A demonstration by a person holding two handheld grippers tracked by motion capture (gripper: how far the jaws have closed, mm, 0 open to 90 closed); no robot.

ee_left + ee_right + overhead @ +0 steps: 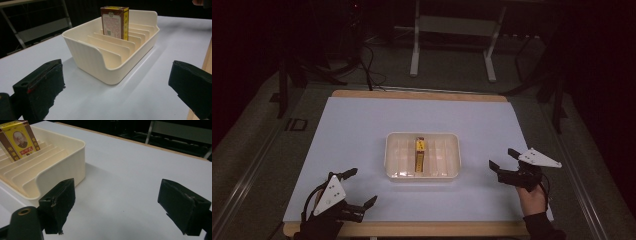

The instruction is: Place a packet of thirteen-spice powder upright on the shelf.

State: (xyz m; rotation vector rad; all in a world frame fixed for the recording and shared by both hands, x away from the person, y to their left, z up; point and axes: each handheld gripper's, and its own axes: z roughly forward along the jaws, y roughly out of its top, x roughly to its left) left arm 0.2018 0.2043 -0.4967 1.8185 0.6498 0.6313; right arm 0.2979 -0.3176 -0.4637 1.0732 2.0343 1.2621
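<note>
Yellow-and-brown cardboard box (pixel 420 152) stands upright in a middle slot of the cream plastic divider tray (pixel 392 160) at the centre of the white-covered table (pixel 362 125). We hold our left gripper (pixel 362 192) near the front-left corner and our right gripper (pixel 502 159) toward the right edge, both with jaws spread and empty. Reaching in crookedly, we judge, could tip the box or shove the light tray.
</note>
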